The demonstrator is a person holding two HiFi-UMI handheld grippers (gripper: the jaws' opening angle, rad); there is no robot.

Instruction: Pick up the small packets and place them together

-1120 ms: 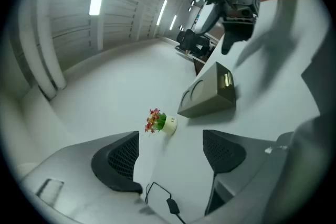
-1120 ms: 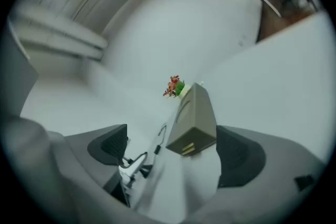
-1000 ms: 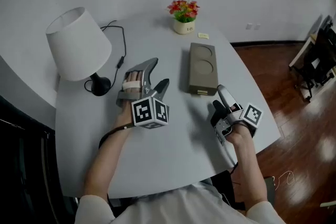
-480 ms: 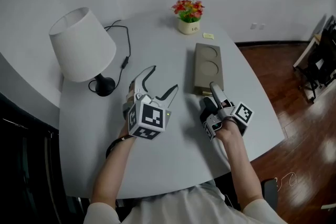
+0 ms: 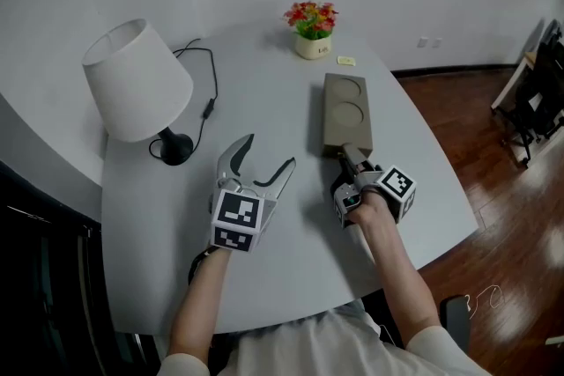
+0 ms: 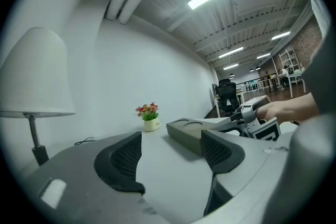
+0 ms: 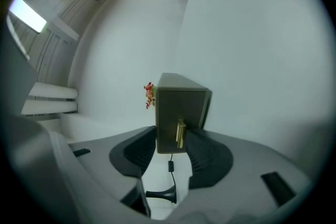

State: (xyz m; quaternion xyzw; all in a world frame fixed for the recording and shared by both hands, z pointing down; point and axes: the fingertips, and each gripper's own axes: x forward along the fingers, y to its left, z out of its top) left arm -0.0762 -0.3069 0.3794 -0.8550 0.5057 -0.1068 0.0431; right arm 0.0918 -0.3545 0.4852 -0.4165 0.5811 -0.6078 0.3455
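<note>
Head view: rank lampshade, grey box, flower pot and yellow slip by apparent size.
1. lampshade, largest
2. grey box
3. flower pot
4. yellow slip, smallest

The shade stands higher, nearer the camera, so its lead over the box may be overstated.

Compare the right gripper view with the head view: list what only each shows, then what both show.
Only the right gripper view: a small gold handle on the end face of the grey-brown rectangular box, between the right gripper's closing fingers. Only the head view: the white lampshade, the small yellow note, the open left gripper. Both: that box and the red flowers.
</note>
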